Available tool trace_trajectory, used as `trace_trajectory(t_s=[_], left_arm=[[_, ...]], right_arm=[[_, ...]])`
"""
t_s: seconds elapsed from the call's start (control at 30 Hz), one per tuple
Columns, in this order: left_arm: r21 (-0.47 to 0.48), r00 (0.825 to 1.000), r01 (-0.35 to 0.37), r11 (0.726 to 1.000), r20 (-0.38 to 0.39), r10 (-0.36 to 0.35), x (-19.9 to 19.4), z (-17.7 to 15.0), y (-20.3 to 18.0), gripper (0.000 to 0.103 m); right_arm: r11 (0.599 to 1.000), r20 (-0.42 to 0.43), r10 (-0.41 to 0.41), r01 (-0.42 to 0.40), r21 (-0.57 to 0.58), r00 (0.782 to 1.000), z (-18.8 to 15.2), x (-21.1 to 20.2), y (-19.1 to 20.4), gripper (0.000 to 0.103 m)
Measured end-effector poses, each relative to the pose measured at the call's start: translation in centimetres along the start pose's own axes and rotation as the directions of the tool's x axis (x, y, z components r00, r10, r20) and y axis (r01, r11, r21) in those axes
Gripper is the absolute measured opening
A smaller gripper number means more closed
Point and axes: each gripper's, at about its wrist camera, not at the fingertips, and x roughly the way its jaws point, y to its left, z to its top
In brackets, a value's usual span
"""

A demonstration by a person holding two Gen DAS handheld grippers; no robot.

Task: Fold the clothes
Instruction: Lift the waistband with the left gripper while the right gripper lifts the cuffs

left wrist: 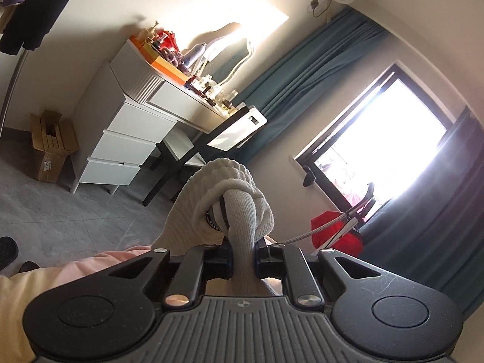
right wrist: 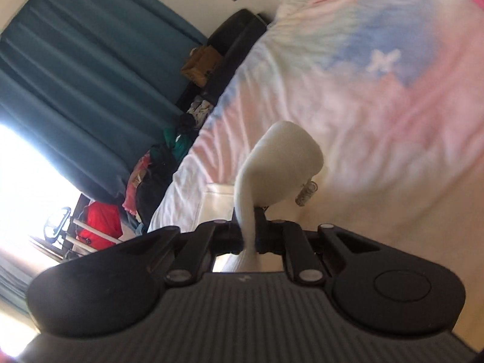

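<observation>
The left gripper [left wrist: 242,260] is clamping a strip of the white knit garment [left wrist: 230,199], which is bunching into a knot just ahead of its jaws, raised with the room behind it. The right gripper [right wrist: 249,233] is pinching another part of the same garment [right wrist: 284,166], which is looping over the pastel bedsheet [right wrist: 378,106]; that view is blurring. Both holds are taking only a thin twist of cloth, so a sharp pull apart is likely to slip 1 end free. The bunched loop also risks landing twisted, spoiling the fold.
</observation>
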Motion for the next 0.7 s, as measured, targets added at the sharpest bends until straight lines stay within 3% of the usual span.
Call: trace_trajectory(t_s=[0.13,0.37,0.57,0.7], left_arm=[[0.147,0.999,-0.043,0.988,0.017,0.041,6.1,-0.2,-4.0,0.015],[0.261,0.99,-0.119,0.958,-0.047,0.136,21.0,-3.8,-8.0,0.016],[0.335,0.955,-0.204,0.92,-0.136,0.262,31.1,-7.4,-7.3,0.017],[0.382,0.933,-0.232,0.894,-0.174,0.317,34.0,-9.0,-6.3,0.022]], right_arm=[[0.998,0.017,-0.012,0.013,-0.067,1.0,1.2,5.4,5.8,0.01],[0.981,0.02,-0.137,0.138,-0.139,0.99,0.9,20.3,12.2,0.01],[0.919,0.085,-0.277,0.289,-0.269,0.957,-1.1,29.7,12.2,0.008],[0.895,0.082,-0.277,0.288,-0.341,0.957,-2.3,32.2,11.4,0.008]])
